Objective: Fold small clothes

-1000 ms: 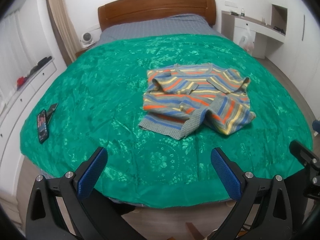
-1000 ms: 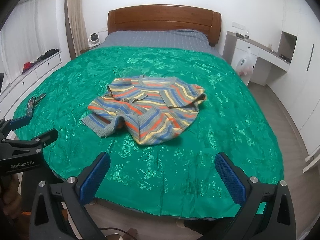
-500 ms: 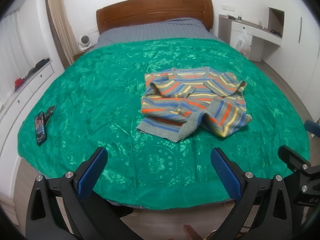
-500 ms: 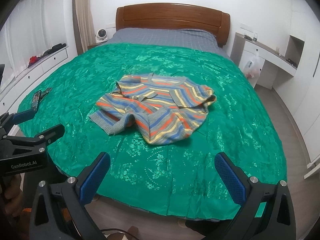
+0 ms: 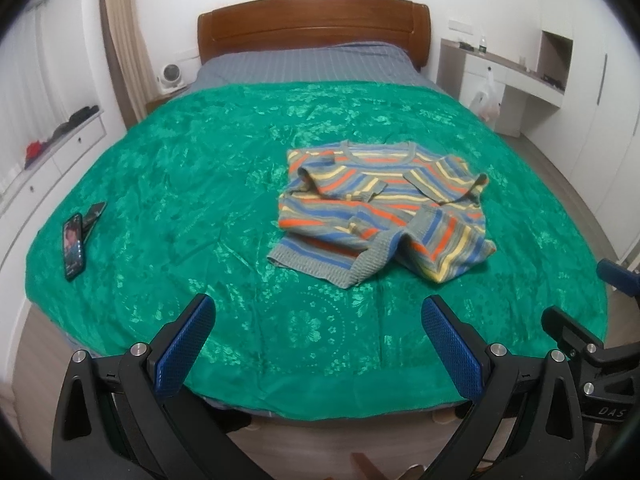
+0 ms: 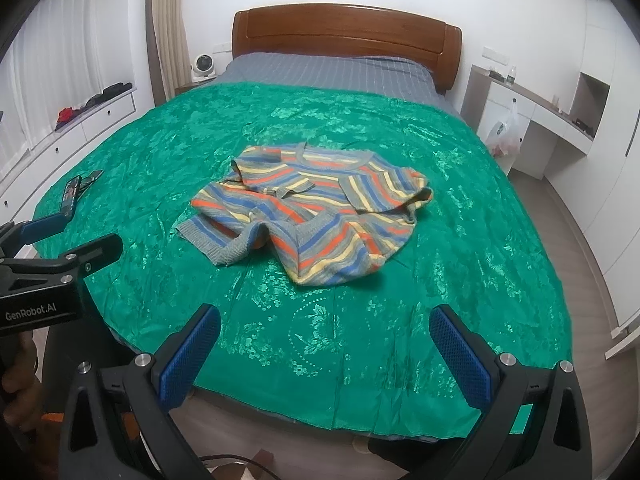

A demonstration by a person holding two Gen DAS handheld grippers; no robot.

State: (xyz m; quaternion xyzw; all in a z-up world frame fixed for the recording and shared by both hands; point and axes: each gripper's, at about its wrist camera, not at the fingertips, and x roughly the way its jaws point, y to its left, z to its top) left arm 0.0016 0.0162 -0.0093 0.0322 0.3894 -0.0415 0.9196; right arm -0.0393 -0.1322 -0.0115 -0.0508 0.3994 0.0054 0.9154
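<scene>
A small striped sweater (image 5: pixel 380 204), grey with orange, blue and yellow bands, lies crumpled on the green bedspread (image 5: pixel 200 184), its sleeves folded inward and its hem bunched toward me. It also shows in the right wrist view (image 6: pixel 316 208). My left gripper (image 5: pixel 318 340) is open and empty, held at the foot of the bed well short of the sweater. My right gripper (image 6: pixel 324 350) is open and empty, likewise at the foot of the bed. The left gripper's body shows at the left edge of the right wrist view (image 6: pixel 60 268).
Two phones (image 5: pixel 74 246) lie near the bedspread's left edge. A wooden headboard (image 5: pixel 312 24) stands at the back. White drawers (image 5: pixel 48 152) run along the left wall, and a white desk (image 5: pixel 512 80) with a plastic bag (image 5: pixel 486 100) stands at the right.
Both grippers have moved slightly closer to the bed and tilted, so the sweater sits a little lower and larger in view. The sweater has not moved. Both grippers stay open.
</scene>
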